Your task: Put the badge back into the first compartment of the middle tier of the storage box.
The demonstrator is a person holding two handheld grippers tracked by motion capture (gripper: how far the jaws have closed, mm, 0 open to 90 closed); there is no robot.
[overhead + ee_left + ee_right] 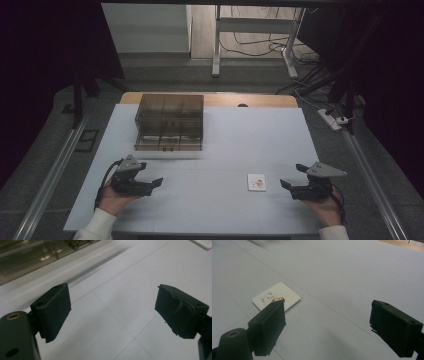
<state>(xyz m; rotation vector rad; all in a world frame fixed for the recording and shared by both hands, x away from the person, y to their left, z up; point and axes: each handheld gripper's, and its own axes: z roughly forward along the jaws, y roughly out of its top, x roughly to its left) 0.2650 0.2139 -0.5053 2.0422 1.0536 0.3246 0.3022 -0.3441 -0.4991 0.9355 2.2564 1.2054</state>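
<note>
Your right gripper (292, 179) sits low over the counter (220, 145) with its jaws spread wide and nothing between them. In the right gripper view (325, 325) the small white card (276, 299) lies just past the tip of the left-hand jaw, flat on the counter and apart from the pads. In the high view that card (256, 182) rests near the front of the counter, just beside your right gripper and well apart from your left one.

Expect the card to be light, thin and fairly stiff, with rounded corners and a printed face. Because it lies flush on a smooth surface, a straight pinch from above will likely skate off it. Judging from its shape, you would do best to take it across two opposite edges, or to tip one edge up with a pad first and then close on the raised side. It should need very little squeeze.

Your left gripper (150, 181) is also wide open and empty; in the left gripper view (112, 310) bare counter shows between its pads. Beyond it stands the smoky clear drawer box (170, 122), near the far left of the counter.
</note>
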